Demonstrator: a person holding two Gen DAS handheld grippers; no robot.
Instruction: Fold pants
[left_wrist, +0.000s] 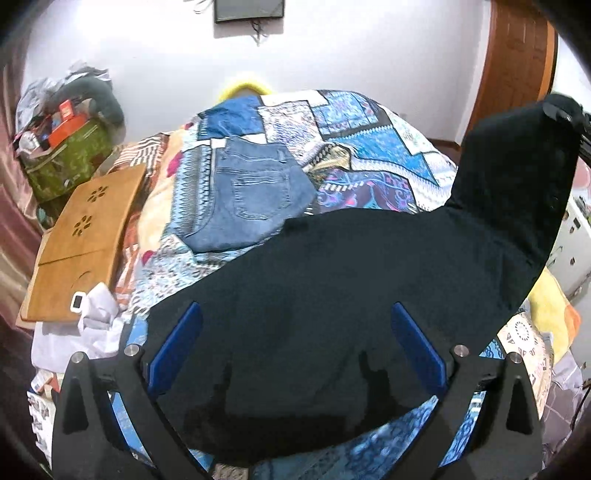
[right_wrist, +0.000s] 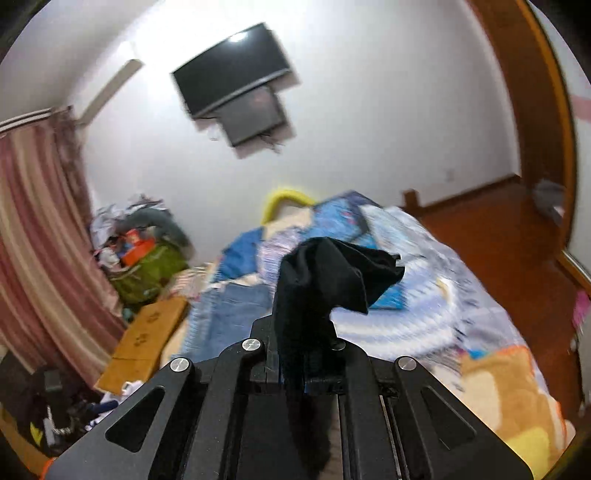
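Black pants (left_wrist: 332, 295) lie spread over the bed, and one end rises to the upper right. There my right gripper (left_wrist: 563, 110) holds that end up. In the right wrist view the right gripper (right_wrist: 303, 332) is shut on a bunch of the black pants (right_wrist: 332, 269), and cloth hangs down past its jaws. My left gripper (left_wrist: 295, 306) hovers over the middle of the pants with its blue pads (left_wrist: 177, 343) wide apart, open, and the cloth lies below them. Folded blue jeans (left_wrist: 255, 192) rest farther back on the bed.
A patterned blue quilt (left_wrist: 369, 140) covers the bed. A wooden lap desk (left_wrist: 81, 236) and a full green bag (left_wrist: 70, 158) stand at the left. A television (right_wrist: 232, 85) hangs on the far wall. A wooden door (right_wrist: 517, 110) and wood floor are at the right.
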